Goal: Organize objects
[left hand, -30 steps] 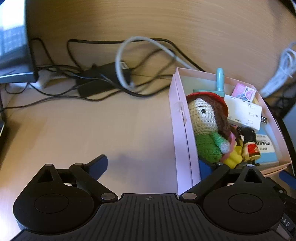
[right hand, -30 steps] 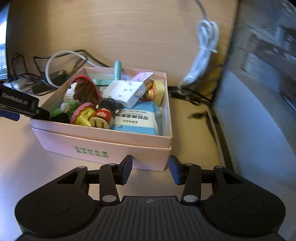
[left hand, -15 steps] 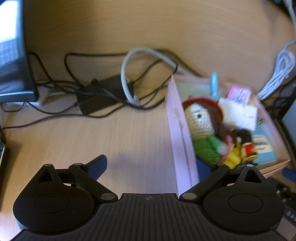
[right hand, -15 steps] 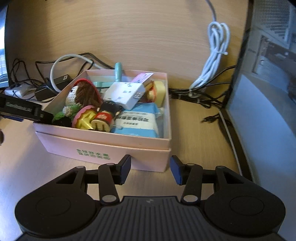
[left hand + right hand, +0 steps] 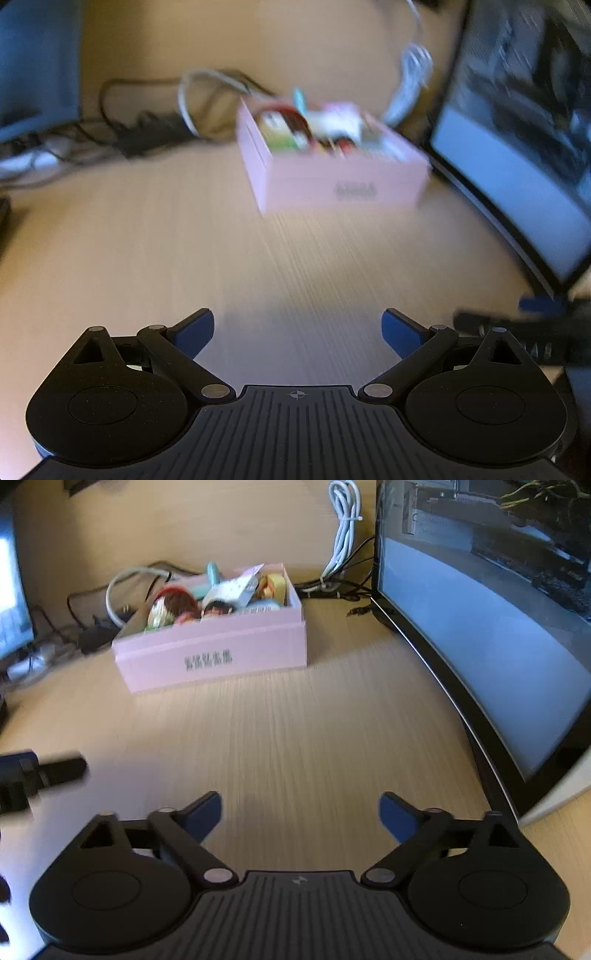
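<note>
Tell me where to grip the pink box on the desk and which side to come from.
Take the pink box by its two short end walls, one tool on each: left tool from the cable side, right tool from the monitor side. It looks too wide for one tool, its walls are flat and upright, and its open top is crowded with items.

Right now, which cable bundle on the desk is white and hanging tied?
The white cable beside the monitor; the black cables lie loose left of the pink box.
</note>
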